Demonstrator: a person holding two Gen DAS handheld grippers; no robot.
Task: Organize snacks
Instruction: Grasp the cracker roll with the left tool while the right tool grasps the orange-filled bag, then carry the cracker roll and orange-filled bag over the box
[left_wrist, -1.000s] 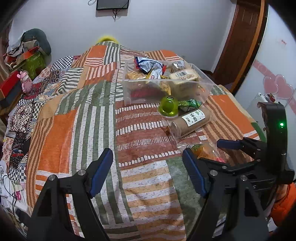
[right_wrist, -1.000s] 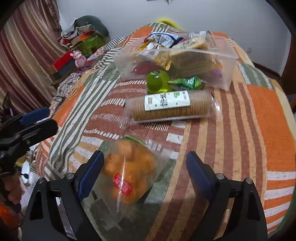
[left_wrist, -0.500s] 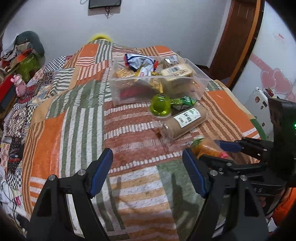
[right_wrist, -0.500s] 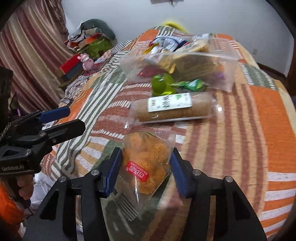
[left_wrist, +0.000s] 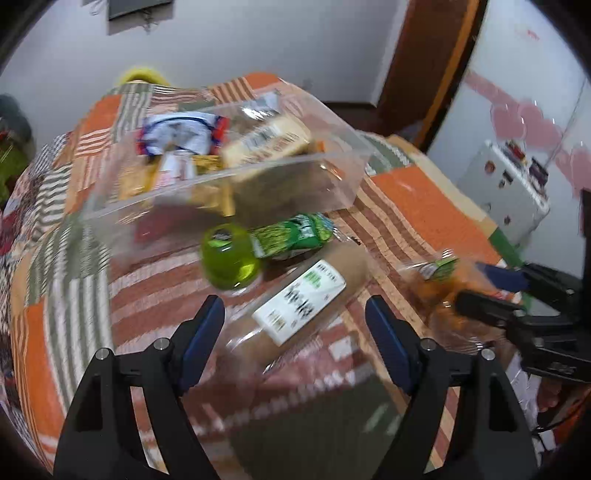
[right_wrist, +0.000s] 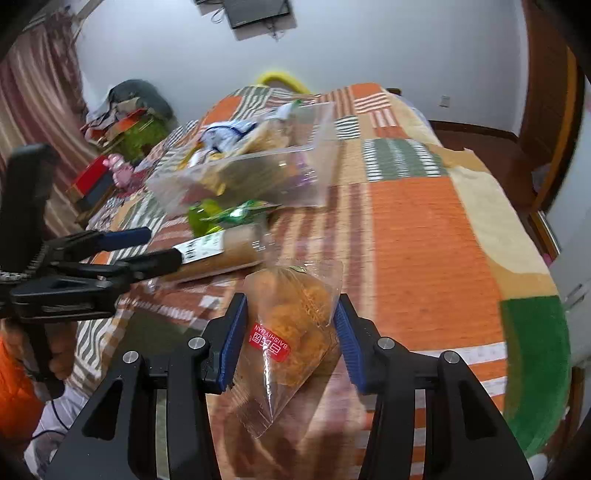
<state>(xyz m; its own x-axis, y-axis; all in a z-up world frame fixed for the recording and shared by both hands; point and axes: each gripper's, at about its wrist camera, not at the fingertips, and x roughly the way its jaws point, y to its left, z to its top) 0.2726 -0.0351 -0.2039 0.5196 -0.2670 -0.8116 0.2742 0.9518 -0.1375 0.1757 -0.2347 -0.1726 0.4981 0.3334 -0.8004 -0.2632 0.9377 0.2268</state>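
Observation:
My right gripper (right_wrist: 290, 332) is shut on a clear bag of orange snacks (right_wrist: 295, 317) and holds it above the patchwork bedspread; the bag also shows in the left wrist view (left_wrist: 439, 288). My left gripper (left_wrist: 295, 332) is open and empty, its fingers on either side of a long cracker sleeve (left_wrist: 295, 306) with a white label, which also shows in the right wrist view (right_wrist: 218, 254). Beyond lie a green jelly cup (left_wrist: 229, 258) and a green packet (left_wrist: 291, 236). A clear plastic bin (left_wrist: 332, 177) holds several snacks behind them.
The bed's patchwork cover (right_wrist: 424, 229) spreads right of the bin. A pile of clothes and boxes (right_wrist: 122, 125) stands at the far left. A wooden door (left_wrist: 428, 59) and a white appliance (left_wrist: 506, 184) are at the right.
My right gripper closed on the orange snack bag and lifted it off the bed. My left gripper moved forward and right, up to the cracker sleeve.

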